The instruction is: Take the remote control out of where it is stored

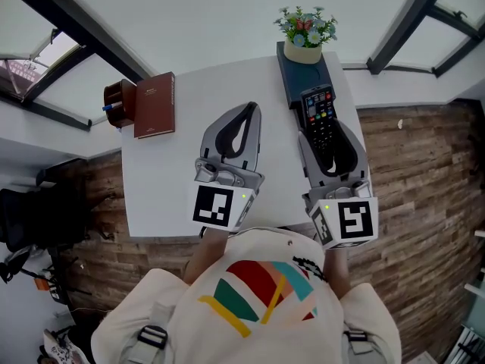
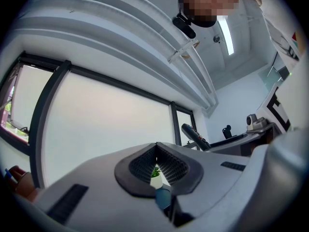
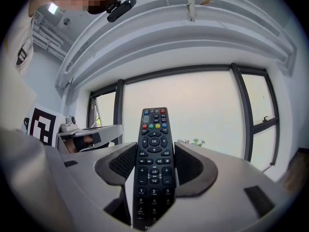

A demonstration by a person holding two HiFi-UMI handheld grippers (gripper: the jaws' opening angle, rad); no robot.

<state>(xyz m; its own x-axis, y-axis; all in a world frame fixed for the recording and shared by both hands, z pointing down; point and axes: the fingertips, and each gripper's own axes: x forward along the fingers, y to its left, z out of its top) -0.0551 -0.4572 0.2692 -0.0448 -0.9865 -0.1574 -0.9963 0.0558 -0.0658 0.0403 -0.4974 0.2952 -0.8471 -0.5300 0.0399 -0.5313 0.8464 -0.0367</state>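
Black and slim, the black remote control (image 1: 319, 114) with coloured buttons sits right of centre in the head view, over the near end of a long dark blue tray (image 1: 291, 73) that runs toward the upper right of the frame. Its lower half lies between the two grey jaws of the right claw (image 1: 327, 139). In the right gripper view the remote (image 3: 153, 158) stands upright in the middle of the frame. The right claw (image 3: 153, 151) has its jaws spread wide, and one ribbed dark pad presses on each long edge of the remote, so it grips the remote. Whether the remote touches the tray cannot be told.

The left claw (image 1: 247, 112) lies left of centre over the white tabletop (image 1: 170, 180), well apart from the remote. In the left gripper view the left claw (image 2: 155, 156) has its jaws closed tip to tip, with nothing between the pads. At centre right of that view the remote (image 2: 194, 136) shows as a dark bar slanting upward.

A cream pot of small flowers (image 1: 305, 36) stands on the far end of the tray, at the top of the head view. At upper left a reddish-brown book (image 1: 154, 105) lies on the tabletop, just beside a round brown pen holder (image 1: 118, 101).
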